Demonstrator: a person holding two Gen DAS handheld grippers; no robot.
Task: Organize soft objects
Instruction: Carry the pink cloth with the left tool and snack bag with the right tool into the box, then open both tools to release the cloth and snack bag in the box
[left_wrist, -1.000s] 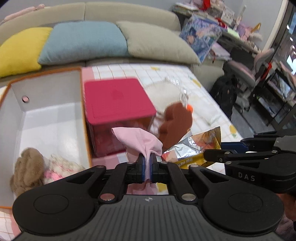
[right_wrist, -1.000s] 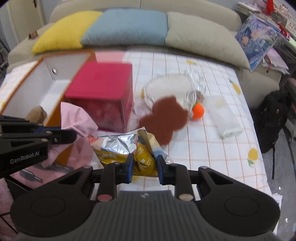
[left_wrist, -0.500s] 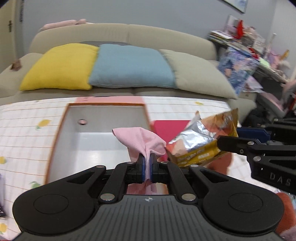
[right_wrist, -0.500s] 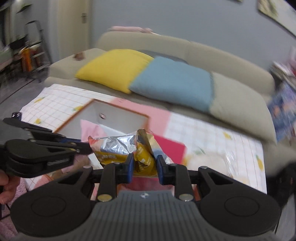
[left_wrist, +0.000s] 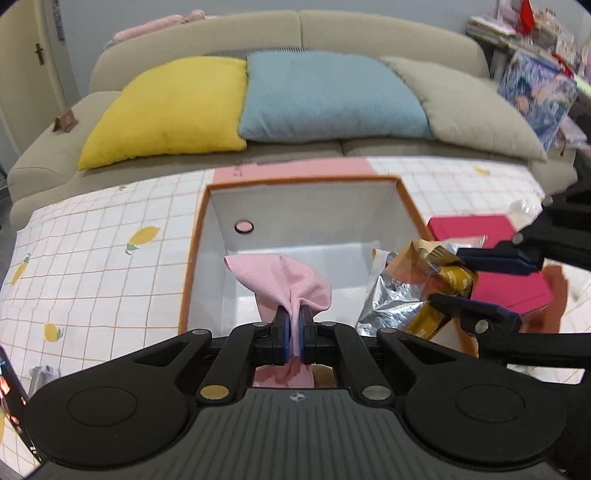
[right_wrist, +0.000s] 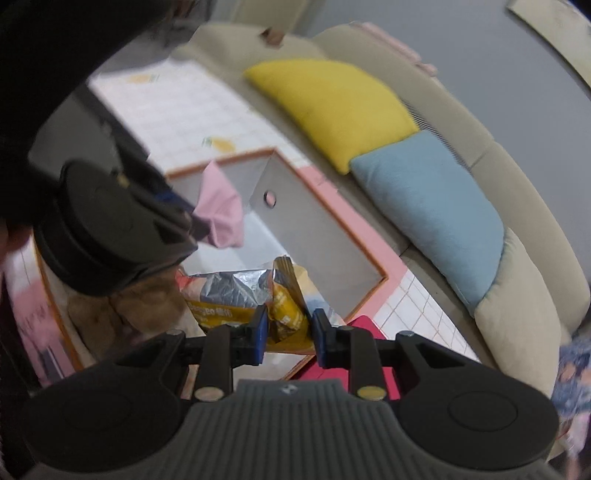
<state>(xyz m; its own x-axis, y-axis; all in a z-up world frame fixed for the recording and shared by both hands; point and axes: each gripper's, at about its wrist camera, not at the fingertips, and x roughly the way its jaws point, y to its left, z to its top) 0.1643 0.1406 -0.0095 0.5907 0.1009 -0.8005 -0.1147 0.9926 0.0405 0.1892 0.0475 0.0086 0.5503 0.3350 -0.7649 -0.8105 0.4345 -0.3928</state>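
Observation:
My left gripper (left_wrist: 294, 321) is shut on a pink cloth (left_wrist: 284, 277) and holds it above the open white box with an orange rim (left_wrist: 303, 180). My right gripper (right_wrist: 287, 328) is shut on a crumpled yellow and silver snack bag (right_wrist: 236, 295), held over the box's right side; both also show in the left wrist view, the gripper (left_wrist: 476, 280) and the bag (left_wrist: 410, 291). In the right wrist view the pink cloth (right_wrist: 219, 206) hangs over the box (right_wrist: 325, 236), and a brown plush (right_wrist: 140, 306) lies inside it.
A red-lidded box (left_wrist: 491, 254) stands right of the white box on the checked tablecloth (left_wrist: 92, 266). A sofa with yellow (left_wrist: 170, 107), blue (left_wrist: 328, 96) and beige (left_wrist: 472, 107) cushions lies behind. A brown plush (left_wrist: 554, 291) lies at the far right.
Both grippers have swung left and over the white box, carrying the cloth and the snack bag. The right gripper has tilted and its jaws look slightly wider around the bag.

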